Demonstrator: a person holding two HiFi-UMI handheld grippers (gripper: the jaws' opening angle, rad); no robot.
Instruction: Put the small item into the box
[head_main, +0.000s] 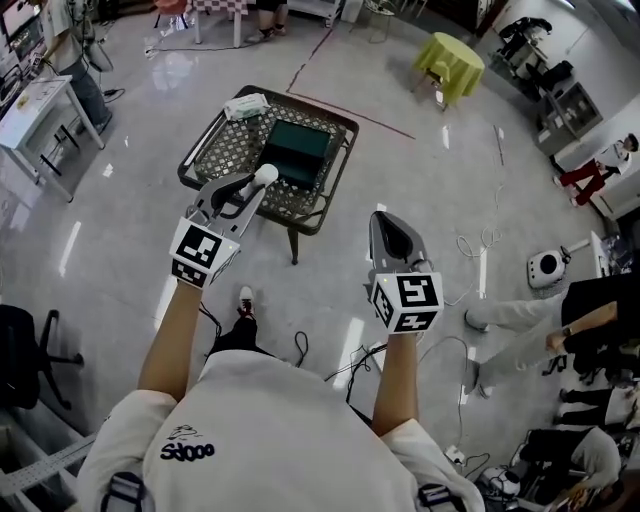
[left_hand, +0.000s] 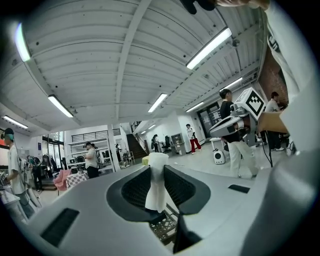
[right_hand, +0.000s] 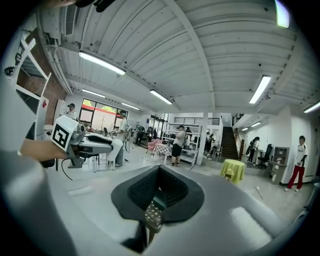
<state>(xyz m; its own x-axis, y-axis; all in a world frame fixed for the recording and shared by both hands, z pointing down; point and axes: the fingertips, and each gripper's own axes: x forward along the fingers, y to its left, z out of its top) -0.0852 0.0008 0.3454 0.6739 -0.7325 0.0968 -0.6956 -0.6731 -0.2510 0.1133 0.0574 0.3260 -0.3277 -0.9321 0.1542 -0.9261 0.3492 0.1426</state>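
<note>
Low table (head_main: 212, 150) stood at twelve o'clock with the dark green box (head_main: 296, 152) on it. The left gripper (head_main: 262, 180) was clamped on the small white item (left_hand: 156, 182) at the box's seven o'clock corner, while the right gripper (head_main: 384, 222) hung closed and empty at five o'clock. Risk: a release here would likely have dropped the item onto the rim or tabletop, as it looked short of the opening.

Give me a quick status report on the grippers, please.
Left gripper shut on white item, not yet in green box. Right gripper shut, empty. Nothing blocking.
</note>
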